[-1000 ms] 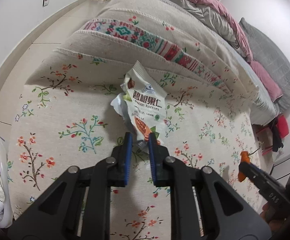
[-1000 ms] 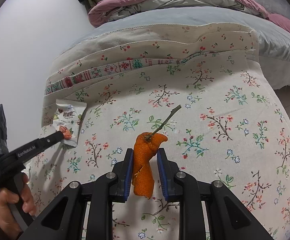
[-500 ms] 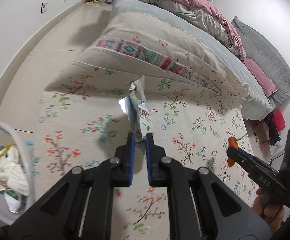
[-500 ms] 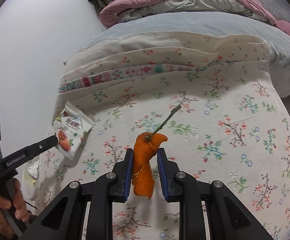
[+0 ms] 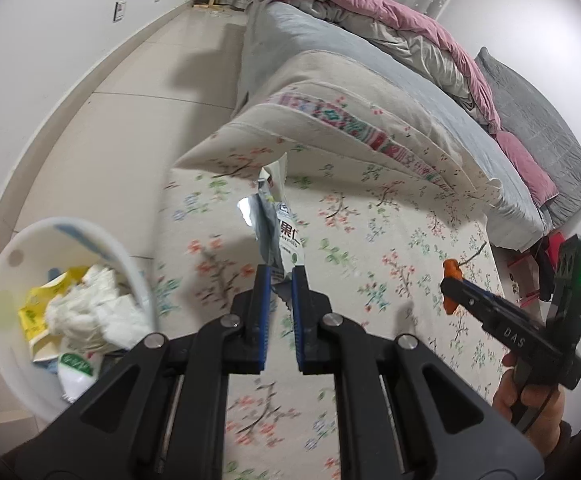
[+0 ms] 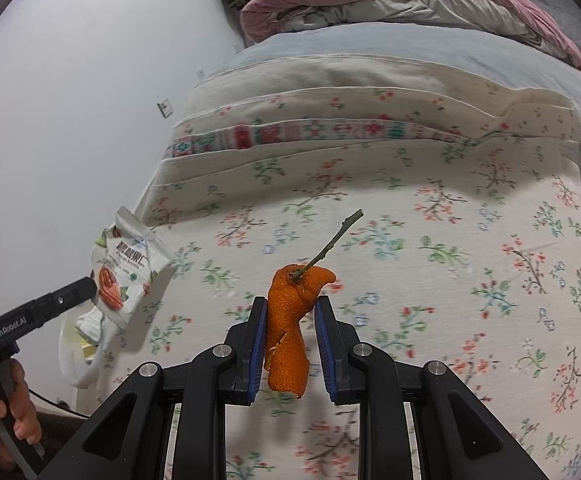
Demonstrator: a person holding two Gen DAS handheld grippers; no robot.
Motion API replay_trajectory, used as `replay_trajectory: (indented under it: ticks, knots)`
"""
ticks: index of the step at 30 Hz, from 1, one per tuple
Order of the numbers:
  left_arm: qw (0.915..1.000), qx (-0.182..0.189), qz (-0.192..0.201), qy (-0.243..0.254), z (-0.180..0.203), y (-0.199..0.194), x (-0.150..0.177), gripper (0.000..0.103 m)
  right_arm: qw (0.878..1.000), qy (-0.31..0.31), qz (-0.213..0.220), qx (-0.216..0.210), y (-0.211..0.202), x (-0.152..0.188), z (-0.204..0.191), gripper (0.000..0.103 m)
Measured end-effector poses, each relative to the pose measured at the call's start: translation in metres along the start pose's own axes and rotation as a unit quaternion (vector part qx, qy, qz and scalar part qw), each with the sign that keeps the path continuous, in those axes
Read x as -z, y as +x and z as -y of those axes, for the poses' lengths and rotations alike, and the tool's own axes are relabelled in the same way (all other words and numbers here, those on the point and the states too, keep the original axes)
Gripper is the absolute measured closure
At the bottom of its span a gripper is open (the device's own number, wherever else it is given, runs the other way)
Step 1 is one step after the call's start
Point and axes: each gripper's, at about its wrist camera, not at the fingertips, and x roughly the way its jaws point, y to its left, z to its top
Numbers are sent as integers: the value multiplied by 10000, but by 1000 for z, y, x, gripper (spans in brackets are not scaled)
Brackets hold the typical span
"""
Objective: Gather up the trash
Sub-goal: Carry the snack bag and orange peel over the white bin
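Taking the flowered bedspread (image 5: 370, 248) as the landmark: off its left edge stands one white trash bin (image 5: 14, 280), its mouth unobstructed and crumpled tissue and yellow and green wrappers inside. Bare pale floor (image 5: 122, 120) runs beside that edge toward the far wall.

Over the spread's left part, just inside that edge, the left gripper (image 5: 277, 280) is clamped narrow on the bottom of one snack packet (image 5: 278, 224), which stands up clear of the cloth — in the right wrist view the same packet (image 6: 124, 268) hangs at the tip of the left gripper (image 6: 86, 288), right beside the bin.

Further right over the spread, the right gripper (image 6: 290, 312) pinches one curl of orange peel (image 6: 290, 320) with a green stem, lifted off the fabric; from the left wrist view the right gripper (image 5: 450, 288) shows only its orange tip.

The spread lies soft and wrinkled, a patterned band crossing its far side. Beyond it — grey sheet, one rumpled pink quilt (image 5: 370, 12), white walls.
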Motion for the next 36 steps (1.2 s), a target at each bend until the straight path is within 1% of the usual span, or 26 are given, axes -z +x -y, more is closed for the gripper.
replay_trajectory:
  ticks: [4,7,11,18,25,28,31,34,36]
  knots:
    - [10000,-28,-2,-93,-18,-12,5,92,9999,-90,-35,-64,4,0,-16,79]
    - [9998,-83,75,-143,-34,-24,9,92,9997,-195,-97,-115,9,1,-30,79]
    - [9993,-243,156,-228,-57,-41,16,92,9990,-353,-188,-206,18,4,-51,79]
    - [9972,-395,303,-550,-102,-63,28,92,9967,-629,-344,-370,33,7,-89,79]
    - [9930,-540,441,-950,-140,-80,38,92,9931,-927,-455,-562,48,9,-132,79]
    - [9913,-584,466,-1081,-153,-85,42,92,9910,-1039,-505,-671,54,10,-153,79]
    - [9907,-673,439,-1100,-161,-85,46,92,9889,-1128,-555,-790,61,11,-170,79]
    - [9903,-766,356,-1102,-169,-81,51,92,9865,-1216,-614,-905,66,13,-187,79]
    - [9901,-742,284,-1160,-176,-79,53,92,9848,-1296,-653,-950,71,14,-197,79]
